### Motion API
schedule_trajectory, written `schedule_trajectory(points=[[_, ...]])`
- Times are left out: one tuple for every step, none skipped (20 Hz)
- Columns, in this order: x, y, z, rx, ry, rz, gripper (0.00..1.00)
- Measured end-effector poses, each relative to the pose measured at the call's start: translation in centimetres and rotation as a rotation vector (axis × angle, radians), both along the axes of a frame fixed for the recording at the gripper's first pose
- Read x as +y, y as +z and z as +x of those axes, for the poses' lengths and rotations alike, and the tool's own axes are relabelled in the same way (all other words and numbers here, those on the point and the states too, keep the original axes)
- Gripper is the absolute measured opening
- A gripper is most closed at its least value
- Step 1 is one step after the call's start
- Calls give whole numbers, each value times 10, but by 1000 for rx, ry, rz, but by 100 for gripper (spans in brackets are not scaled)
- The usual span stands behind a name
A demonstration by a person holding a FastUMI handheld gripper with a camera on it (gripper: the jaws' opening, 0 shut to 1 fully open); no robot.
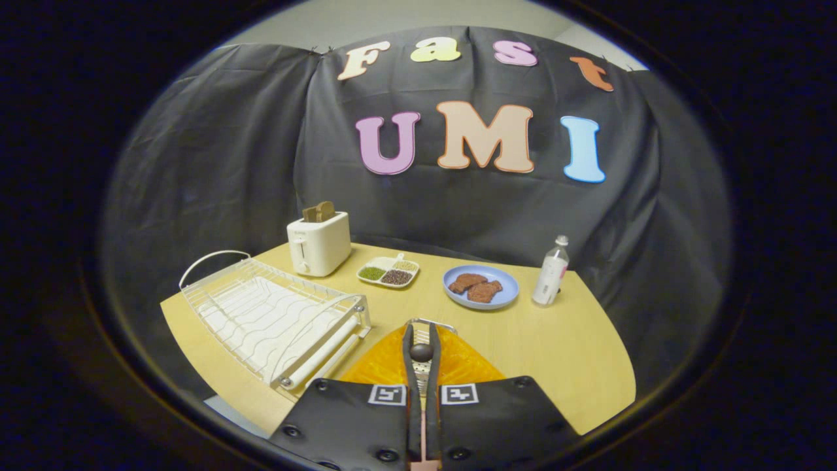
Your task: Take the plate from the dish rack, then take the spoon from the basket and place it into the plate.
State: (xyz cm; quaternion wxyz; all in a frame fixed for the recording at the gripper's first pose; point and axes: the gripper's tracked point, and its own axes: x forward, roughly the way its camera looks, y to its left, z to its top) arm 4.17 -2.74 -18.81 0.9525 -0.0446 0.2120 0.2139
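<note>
I hold the hand-held gripper (422,353) pinched tight on the spoon (422,354), fingers nearly together, its bowl just above the orange plate (458,363) on the table (562,340). Dish rack (274,317) sits empty beside it. To finish well, I'd lower w/o tilting, then release over the plate's middle.

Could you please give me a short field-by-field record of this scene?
gripper: fingers closed on spoon, over orange plate
spoon: between the fingers, pointing ahead
orange plate: on table, under the fingertips
rack: on table, left of the fingers
toaster: beyond rack, toast in slots
blue plate: beyond fingers, brown slices on it
bottle: upright, right of blue plate
</note>
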Motion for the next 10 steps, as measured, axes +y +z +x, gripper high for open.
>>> schedule_trajectory(points=[[-2,6,-6,2,-5,3,6],[-5,12,-10,-2,-16,11,6],[-8,19,-16,-4,-27,19,6],[-10,24,-22,-6,-37,27,6],[-13,29,-28,-5,-44,36,6],[-14,33,-35,-2,-44,49,6],[-16,36,-41,-3,-45,61,6],[-20,38,-46,-3,-49,63,6],[-25,38,-51,-2,-57,59,6],[-30,37,-56,-1,-62,54,5]])
